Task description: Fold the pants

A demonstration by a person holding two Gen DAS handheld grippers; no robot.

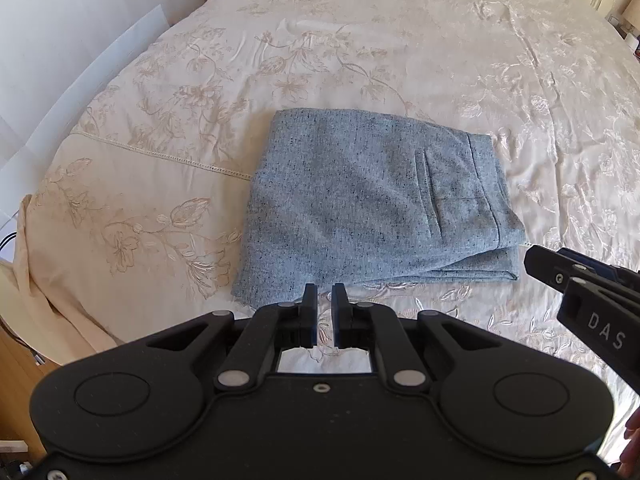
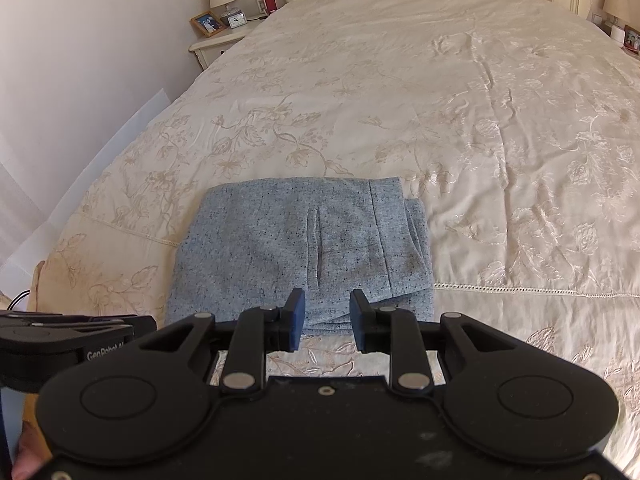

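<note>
A: Where are the pants?
B: Grey-blue pants [image 1: 372, 208] lie folded in a flat rectangle on the floral bedspread [image 1: 360, 60], near the foot edge, welt pocket up.
A: Grippers?
B: Left gripper [image 1: 324, 300]: narrow gap, nothing in it, tips just short of the pants' near edge. Right gripper [image 2: 327, 312]: wider gap, empty, over the near hem.

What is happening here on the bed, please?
A person is folding pants with a gripper in each hand. The grey-blue pants lie on the cream bedspread, already folded into a compact rectangle. The left gripper and the right gripper both hover at the near edge with nothing between their fingers; the left's gap is narrow, the right's wider.
</note>
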